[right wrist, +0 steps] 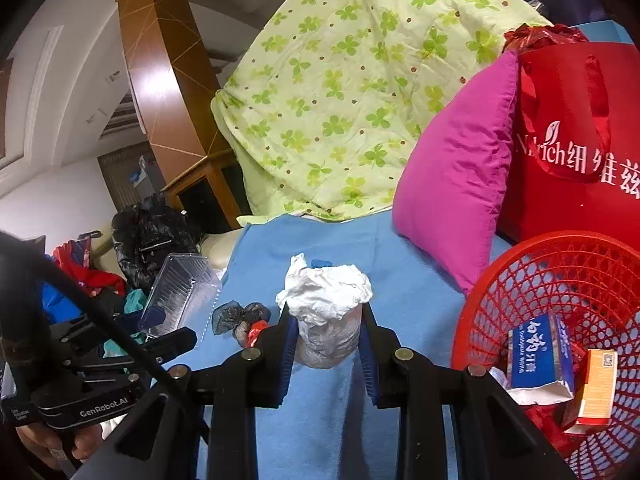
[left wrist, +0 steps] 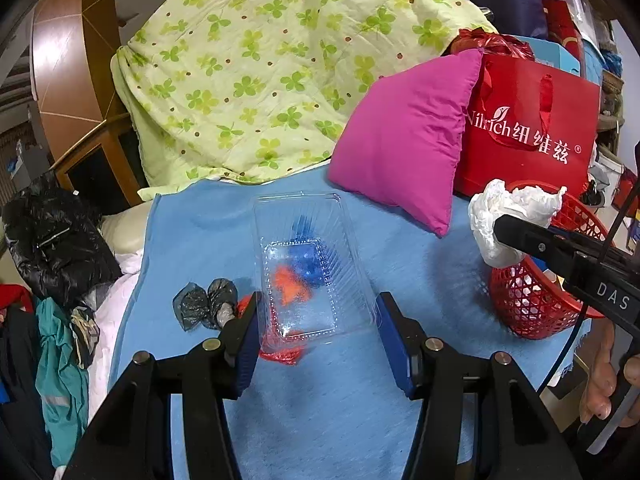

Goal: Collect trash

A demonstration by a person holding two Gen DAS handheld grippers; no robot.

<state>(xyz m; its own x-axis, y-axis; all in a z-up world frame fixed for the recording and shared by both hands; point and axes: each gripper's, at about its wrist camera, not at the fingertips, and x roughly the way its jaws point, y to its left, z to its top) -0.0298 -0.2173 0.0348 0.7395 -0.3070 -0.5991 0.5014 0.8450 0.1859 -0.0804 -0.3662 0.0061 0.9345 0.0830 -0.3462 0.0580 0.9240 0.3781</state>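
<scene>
My left gripper (left wrist: 318, 322) is shut on a clear plastic clamshell tray (left wrist: 310, 268), held above the blue cloth (left wrist: 400, 268); the tray also shows in the right wrist view (right wrist: 178, 294). My right gripper (right wrist: 329, 330) is shut on a crumpled white tissue wad (right wrist: 326, 304), also in the left wrist view (left wrist: 508, 212), beside the red mesh basket (right wrist: 560, 276). The basket (left wrist: 528, 304) holds a blue toothpaste box (right wrist: 534, 354) and an orange box (right wrist: 598, 388). A crumpled black bag (left wrist: 204, 304) and a red wrapper (left wrist: 280, 354) lie on the cloth.
A magenta pillow (left wrist: 404, 144) and a red paper bag (left wrist: 532, 128) stand at the back right. A green clover quilt (left wrist: 260, 72) is heaped behind. A black jacket (left wrist: 52, 244) and clothes (left wrist: 60, 360) lie left of the cloth.
</scene>
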